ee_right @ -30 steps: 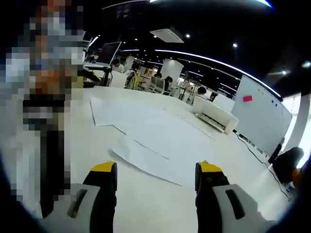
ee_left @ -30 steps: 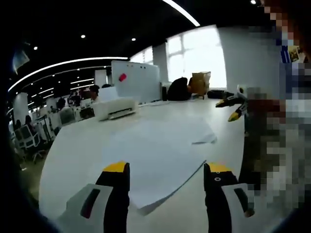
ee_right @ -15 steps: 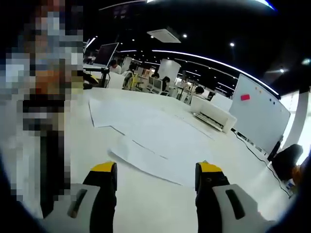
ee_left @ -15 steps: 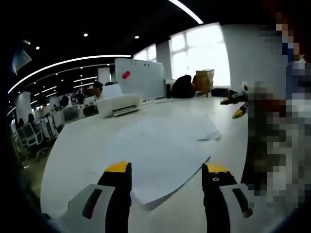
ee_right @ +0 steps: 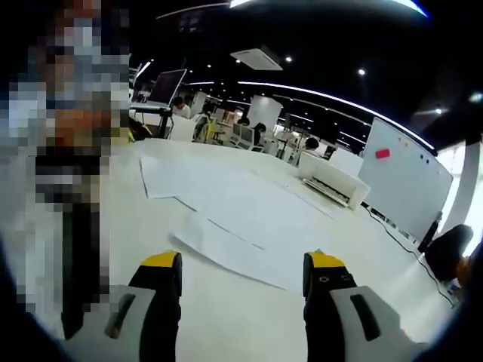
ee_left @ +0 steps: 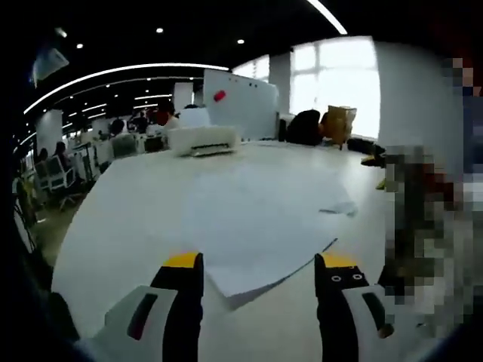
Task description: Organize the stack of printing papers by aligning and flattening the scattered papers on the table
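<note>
White printing papers (ee_left: 256, 219) lie scattered and overlapping across the white table (ee_left: 121, 219), with a loose corner pointing toward my left gripper (ee_left: 256, 271). That gripper is open, its yellow-tipped jaws just short of the paper's near edge. In the right gripper view the same papers (ee_right: 234, 204) spread out ahead. My right gripper (ee_right: 241, 271) is open too, held above bare table just before the nearest sheet's edge.
A white printer (ee_left: 202, 139) (ee_right: 332, 181) stands at the table's far side, with a whiteboard (ee_left: 240, 102) (ee_right: 407, 181) behind it. A person stands close at the right of the left gripper view and at the left of the right gripper view. Office desks and chairs lie beyond.
The left gripper view has swung, so the printer and papers sit further right in it. The right gripper view is nearly unchanged. Both grippers remain open.
</note>
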### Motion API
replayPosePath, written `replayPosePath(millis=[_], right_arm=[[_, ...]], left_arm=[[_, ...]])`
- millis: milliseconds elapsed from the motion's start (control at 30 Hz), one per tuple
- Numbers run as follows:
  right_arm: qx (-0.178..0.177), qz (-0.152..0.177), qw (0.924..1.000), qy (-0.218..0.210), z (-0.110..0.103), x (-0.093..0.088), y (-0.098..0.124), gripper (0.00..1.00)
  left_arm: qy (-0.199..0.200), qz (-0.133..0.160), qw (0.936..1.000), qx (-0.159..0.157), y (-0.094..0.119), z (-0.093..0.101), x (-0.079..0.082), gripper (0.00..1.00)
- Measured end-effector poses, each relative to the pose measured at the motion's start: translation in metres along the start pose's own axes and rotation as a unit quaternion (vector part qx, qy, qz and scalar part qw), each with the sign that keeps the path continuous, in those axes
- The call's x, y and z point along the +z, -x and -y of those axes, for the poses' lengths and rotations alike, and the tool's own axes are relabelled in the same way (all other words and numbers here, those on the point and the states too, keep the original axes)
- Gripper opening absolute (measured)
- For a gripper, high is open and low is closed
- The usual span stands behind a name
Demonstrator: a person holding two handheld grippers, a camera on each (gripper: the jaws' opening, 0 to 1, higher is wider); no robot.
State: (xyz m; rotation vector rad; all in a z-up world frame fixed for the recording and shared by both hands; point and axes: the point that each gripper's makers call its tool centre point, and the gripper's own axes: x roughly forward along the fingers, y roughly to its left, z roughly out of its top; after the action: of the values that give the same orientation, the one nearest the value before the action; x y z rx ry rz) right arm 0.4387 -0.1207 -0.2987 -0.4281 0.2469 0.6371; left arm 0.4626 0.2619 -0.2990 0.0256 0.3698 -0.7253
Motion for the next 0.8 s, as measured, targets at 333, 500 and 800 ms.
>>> replayPosePath(millis=[333, 500, 800], right_arm=[[0.009, 0.016, 0.9998, 0.000, -0.003, 0.002, -0.006, 0.61], [0.007, 0.020, 0.9998, 0.002, -0.001, -0.001, -0.006, 0.61], [0.003, 0.030, 0.9995, -0.005, 0.002, -0.001, -0.004, 0.60]], left_arm=[[0.061, -0.022, 0.9973, 0.035, -0.001, -0.011, -0.023, 0.65], [0.073, -0.036, 0.9960, 0.037, 0.001, -0.012, -0.031, 0.73], [0.085, -0.045, 0.9932, 0.066, -0.008, -0.026, -0.022, 0.86]])
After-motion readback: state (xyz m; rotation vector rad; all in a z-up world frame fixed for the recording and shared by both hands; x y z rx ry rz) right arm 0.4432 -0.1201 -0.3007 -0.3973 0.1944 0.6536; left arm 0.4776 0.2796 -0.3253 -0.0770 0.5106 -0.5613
